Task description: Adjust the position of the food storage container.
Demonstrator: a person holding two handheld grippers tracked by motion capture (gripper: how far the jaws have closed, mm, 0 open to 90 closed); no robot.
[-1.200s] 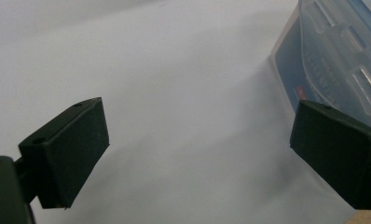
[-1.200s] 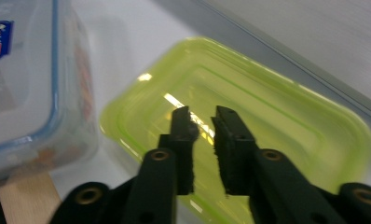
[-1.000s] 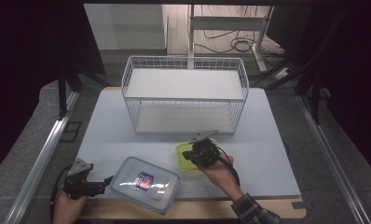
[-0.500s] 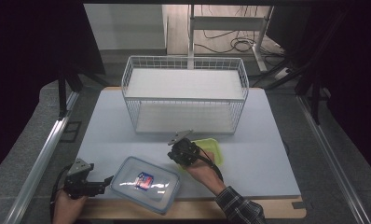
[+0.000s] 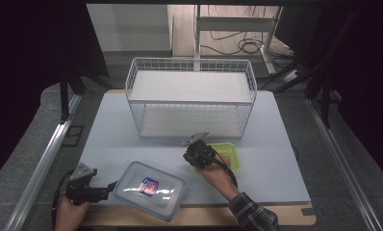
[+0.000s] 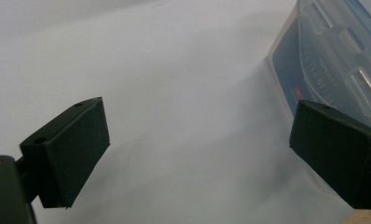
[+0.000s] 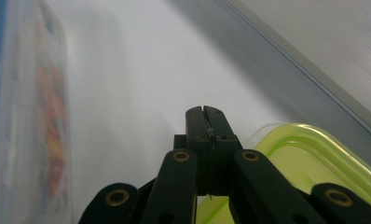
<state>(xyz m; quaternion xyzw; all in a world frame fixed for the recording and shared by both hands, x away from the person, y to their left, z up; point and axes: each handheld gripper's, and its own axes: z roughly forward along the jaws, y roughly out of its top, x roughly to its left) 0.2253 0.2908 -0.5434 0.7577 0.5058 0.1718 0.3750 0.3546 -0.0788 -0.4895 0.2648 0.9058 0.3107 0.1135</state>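
Right gripper view: right gripper [image 7: 206, 112] pinches green lid [image 7: 309, 163].

1. The clear container [image 5: 148, 188] left of the green lid [image 5: 222, 154] carries a red-and-blue label [image 5: 149, 186]; its lettering is too small to read.
2. In the left gripper view the print on the container is blurred.

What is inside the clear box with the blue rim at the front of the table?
Through the lid of the clear box, a small blue and red packet is visible. Glare on the lid hides the rest of the inside.
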